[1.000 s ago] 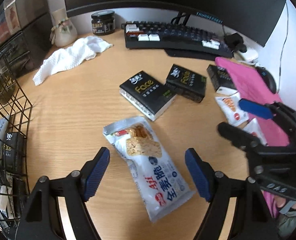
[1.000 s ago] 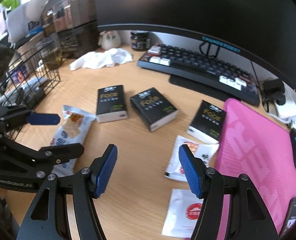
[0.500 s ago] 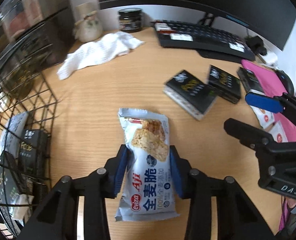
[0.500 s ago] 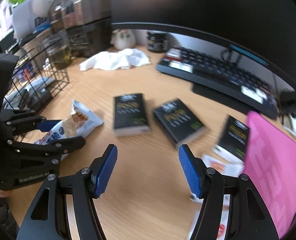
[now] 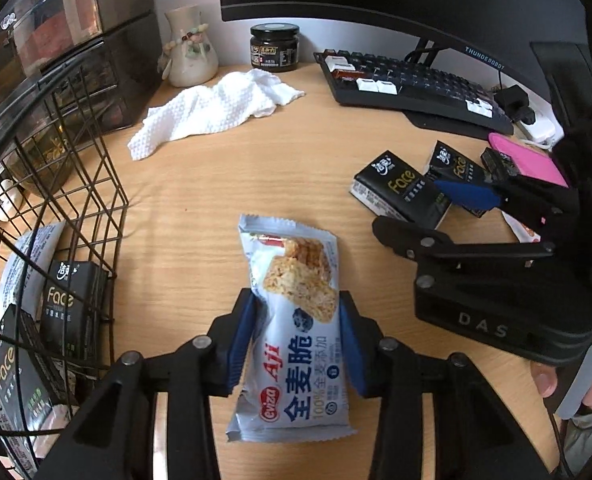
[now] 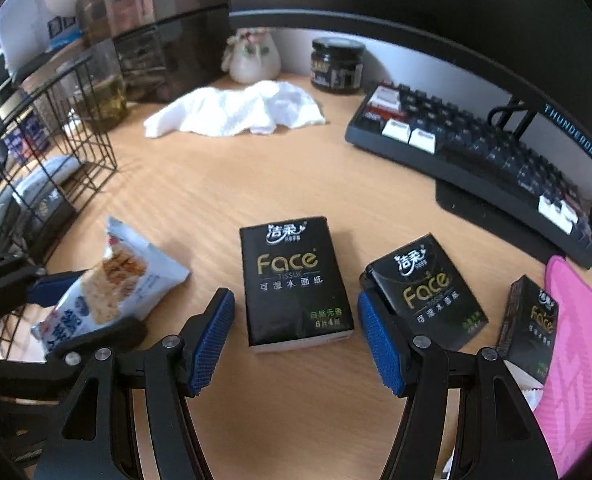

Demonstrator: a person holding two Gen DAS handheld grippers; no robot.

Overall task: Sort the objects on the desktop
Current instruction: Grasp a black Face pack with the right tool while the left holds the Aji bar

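Desk point(image 5: 224, 176): I see a wooden top carrying everything, monitor and keyboard point(image 5: 412, 80) at the back.
Wire basket point(image 5: 76, 184): at the desk's left edge; it already holds black tissue packs and other wrapped items.
Cracker packet point(image 5: 296, 320): my left gripper point(image 5: 296, 342) is clamped across its middle, both blue pads pressing the foil; the packet rests on the desk near the basket.
Tissue pack point(image 6: 294, 280): flat on the desk, lying between the spread pads of my right gripper point(image 6: 296, 330), which touch nothing.
Risk, left: I judge the slick, puffy wrapper may slide or pivot out of the pads on lifting, since only a narrow band is pinched.
Risk, right: its right pad sits just beside a second tissue pack point(image 6: 426, 286); closing could nudge that one.
Pose: both grippers point steeply down at the desk, side by side.
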